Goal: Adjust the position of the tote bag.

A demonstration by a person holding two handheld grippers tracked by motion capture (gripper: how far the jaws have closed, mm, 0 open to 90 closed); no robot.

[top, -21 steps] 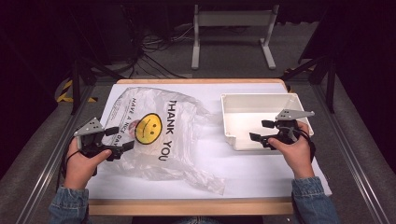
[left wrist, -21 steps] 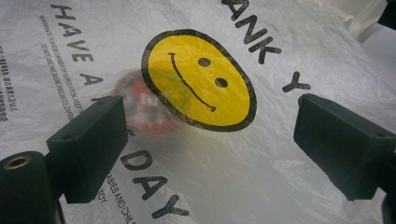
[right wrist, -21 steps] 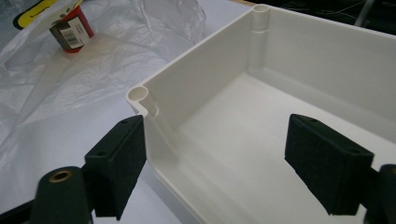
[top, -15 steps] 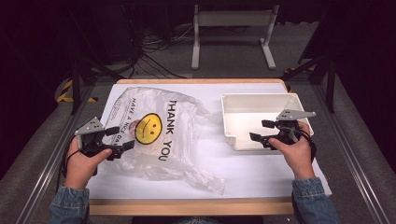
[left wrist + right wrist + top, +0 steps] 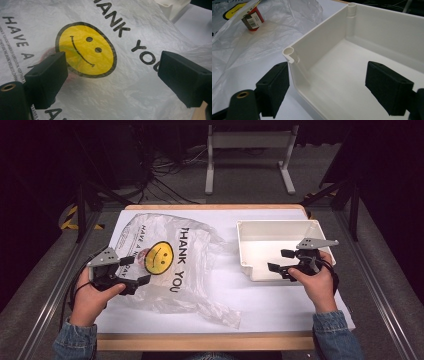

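High view showed the person seated at the table (image 5: 280, 320) with a gripper in each hand, and nothing was gripped yet. The left gripper (image 5: 134, 270) hovered at the near left edge of the plastic bag (image 5: 185, 270), its jaws spread wide and empty. The left gripper view looked straight down on the yellow smiley face (image 5: 86, 48) printed on the bag, with a reddish shape showing faintly through the film beside the left-hand jaw. That was probably why the gripper sat there: it looked lined up to pinch the film near whatever lay inside.

Over on the other side, the right gripper (image 5: 281, 260) hung at the near wall of the white bin (image 5: 250, 227), also wide open and holding nothing. In the right gripper view the jaws straddled the bin's corner post (image 5: 288, 53), one pad outside the wall and one over the empty floor inside, though whether either pad touched the wall couldn't be told. My read was that this hand was set to steady or take hold of the bin, so it wouldn't slide when things went in.

And the item itself: a small red tub (image 5: 252, 18) with a barcode label lay inside the bag, well apart from the bin. The bag lay flat and crumpled, just beside the bin's left wall.
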